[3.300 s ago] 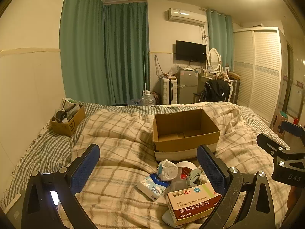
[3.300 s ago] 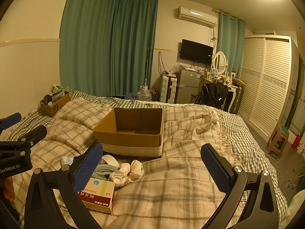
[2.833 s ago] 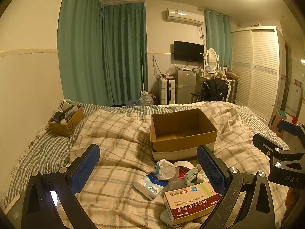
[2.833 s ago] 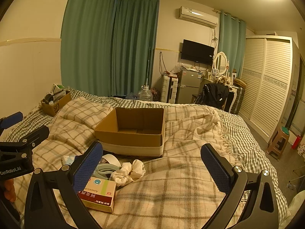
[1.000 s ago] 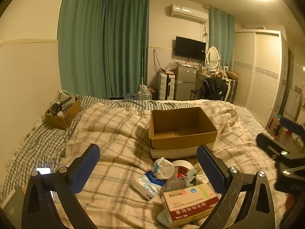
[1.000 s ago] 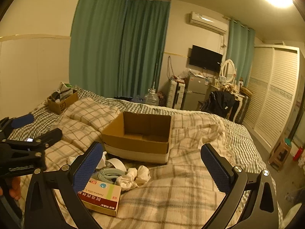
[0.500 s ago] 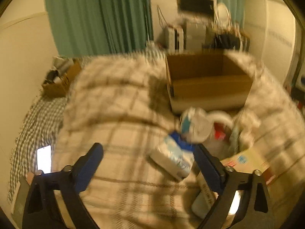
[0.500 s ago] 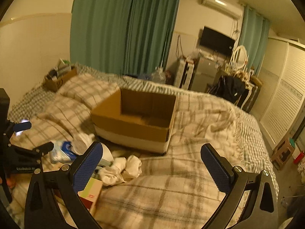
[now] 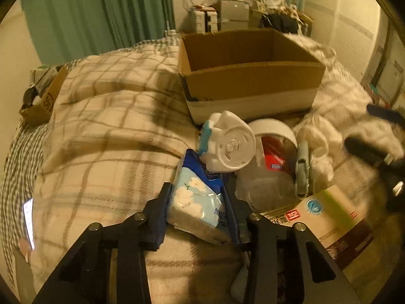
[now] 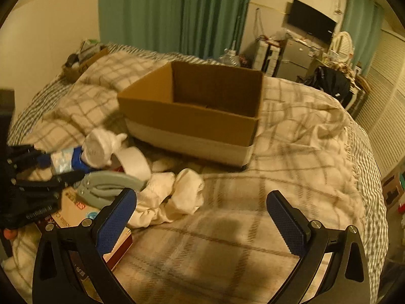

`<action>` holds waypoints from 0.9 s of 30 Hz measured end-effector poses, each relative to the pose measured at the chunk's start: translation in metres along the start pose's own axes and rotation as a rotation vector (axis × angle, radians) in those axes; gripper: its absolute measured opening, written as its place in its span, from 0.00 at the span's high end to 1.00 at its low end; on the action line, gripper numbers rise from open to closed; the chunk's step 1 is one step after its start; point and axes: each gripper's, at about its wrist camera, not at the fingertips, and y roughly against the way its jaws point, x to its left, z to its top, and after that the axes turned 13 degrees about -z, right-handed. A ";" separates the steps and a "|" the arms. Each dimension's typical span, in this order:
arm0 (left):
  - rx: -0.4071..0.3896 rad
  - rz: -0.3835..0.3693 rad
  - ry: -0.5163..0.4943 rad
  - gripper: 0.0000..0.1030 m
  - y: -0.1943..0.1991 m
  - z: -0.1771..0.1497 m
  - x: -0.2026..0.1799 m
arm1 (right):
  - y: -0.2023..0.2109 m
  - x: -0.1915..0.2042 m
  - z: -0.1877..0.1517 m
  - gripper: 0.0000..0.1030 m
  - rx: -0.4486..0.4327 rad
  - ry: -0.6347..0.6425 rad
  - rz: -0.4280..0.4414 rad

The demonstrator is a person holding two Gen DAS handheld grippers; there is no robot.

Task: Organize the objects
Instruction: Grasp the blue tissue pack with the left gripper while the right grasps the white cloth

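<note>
My left gripper [image 9: 198,197] is shut on a blue and white tissue pack [image 9: 196,197] that lies on the plaid blanket. Beside the pack lie a white crumpled cup [image 9: 227,144], a clear jar with a white lid [image 9: 273,152], a grey stapler [image 9: 302,169], white cloth [image 10: 174,200] and a medicine box [image 9: 326,215]. An open, empty cardboard box [image 9: 250,76] stands just behind the pile. My right gripper [image 10: 201,207] is open and empty above the blanket, just right of the cloth. The left gripper shows in the right wrist view [image 10: 50,167].
A lit phone [image 9: 28,217] lies on the bed at the left edge. A small cardboard box of clutter [image 9: 40,96] sits at the far left corner of the bed. Curtains, a fridge, a TV and a wardrobe stand beyond the bed.
My left gripper has dropped down and forward to the pile and closed on the tissue pack. My right gripper has moved forward and lower toward the white cloth, still open.
</note>
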 end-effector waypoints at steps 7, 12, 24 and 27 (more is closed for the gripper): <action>-0.084 0.034 -0.008 0.66 0.030 0.011 0.003 | -0.030 0.039 0.004 0.02 0.111 0.168 0.004; -0.099 0.022 -0.007 0.66 0.037 0.010 0.007 | -0.040 0.045 0.001 0.51 0.143 0.170 0.093; -0.200 -0.029 -0.062 0.66 0.086 0.024 -0.012 | 0.044 0.017 0.027 0.94 -0.039 0.110 0.038; -0.229 -0.039 -0.078 0.66 0.099 0.049 -0.014 | 0.064 0.007 0.049 0.94 -0.094 0.105 0.017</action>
